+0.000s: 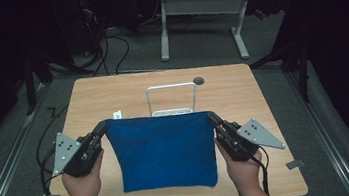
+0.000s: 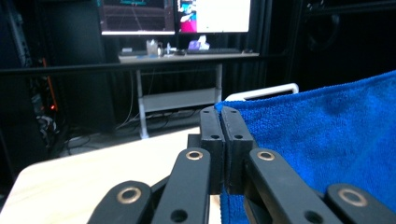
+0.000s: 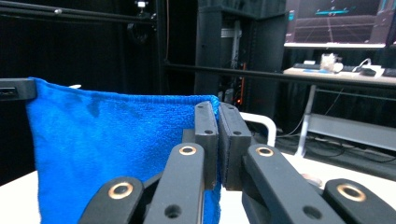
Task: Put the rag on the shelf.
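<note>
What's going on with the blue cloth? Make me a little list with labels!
cloth: blue towel, held up by its two top corners, hanging stretched flat over the table
left tool: shut on the towel's left top corner
right tool: shut on the towel's right top corner
behind the towel: white rack standing on the wooden table
small extra: white tag near the left corner

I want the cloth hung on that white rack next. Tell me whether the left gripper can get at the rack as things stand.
Probably not directly. The left gripper is shut on the blue cloth's corner, and the stretched cloth hangs between it and the white rack, which stands just behind the cloth's top edge.
</note>
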### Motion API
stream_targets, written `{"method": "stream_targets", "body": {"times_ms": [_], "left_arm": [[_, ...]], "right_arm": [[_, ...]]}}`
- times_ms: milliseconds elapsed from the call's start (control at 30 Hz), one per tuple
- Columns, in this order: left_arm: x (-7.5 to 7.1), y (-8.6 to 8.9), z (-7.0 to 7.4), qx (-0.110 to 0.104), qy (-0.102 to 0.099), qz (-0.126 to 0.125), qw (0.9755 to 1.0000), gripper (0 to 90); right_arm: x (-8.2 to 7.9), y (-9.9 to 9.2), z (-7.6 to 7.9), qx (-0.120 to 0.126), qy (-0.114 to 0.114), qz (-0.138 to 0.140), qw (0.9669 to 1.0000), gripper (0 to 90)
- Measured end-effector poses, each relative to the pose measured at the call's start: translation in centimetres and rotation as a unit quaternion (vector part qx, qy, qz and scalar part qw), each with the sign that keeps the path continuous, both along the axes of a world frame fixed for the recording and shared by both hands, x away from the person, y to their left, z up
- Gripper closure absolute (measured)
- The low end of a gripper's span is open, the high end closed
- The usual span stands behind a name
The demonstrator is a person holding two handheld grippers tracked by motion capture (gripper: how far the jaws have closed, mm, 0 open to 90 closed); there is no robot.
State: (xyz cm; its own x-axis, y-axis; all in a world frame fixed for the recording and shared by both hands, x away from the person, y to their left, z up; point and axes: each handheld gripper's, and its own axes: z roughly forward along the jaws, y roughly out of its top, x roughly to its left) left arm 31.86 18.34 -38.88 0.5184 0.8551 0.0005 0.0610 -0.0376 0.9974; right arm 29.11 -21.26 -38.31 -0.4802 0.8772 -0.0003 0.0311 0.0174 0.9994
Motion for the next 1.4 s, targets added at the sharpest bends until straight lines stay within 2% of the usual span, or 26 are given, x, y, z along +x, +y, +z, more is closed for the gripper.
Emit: {"method": "stream_targets", "body": {"times_ms": [500,900,1133,1400], "left_arm": [[0.7,-2.0,3.2,0.005,-0.036,-0.007,0.9993,89.3],[1.3,-2.4,4.7,0.005,-0.048,-0.010,0.9988,89.2],[2.1,-2.8,6.3,0.006,-0.057,-0.013,0.9983,89.4],[3.8,-3.6,8.3,0.017,-0.073,-0.006,0.9972,89.4]], "right_arm": [[0.0,-2.0,2.3,0.006,-0.026,-0.024,0.9994,88.0],[0.7,-2.5,4.1,0.011,-0.037,-0.028,0.9989,88.0],[1.1,-3.0,4.9,0.011,-0.035,-0.026,0.9990,88.0],[2.7,-3.7,6.8,0.014,-0.037,-0.033,0.9987,88.0]]}}
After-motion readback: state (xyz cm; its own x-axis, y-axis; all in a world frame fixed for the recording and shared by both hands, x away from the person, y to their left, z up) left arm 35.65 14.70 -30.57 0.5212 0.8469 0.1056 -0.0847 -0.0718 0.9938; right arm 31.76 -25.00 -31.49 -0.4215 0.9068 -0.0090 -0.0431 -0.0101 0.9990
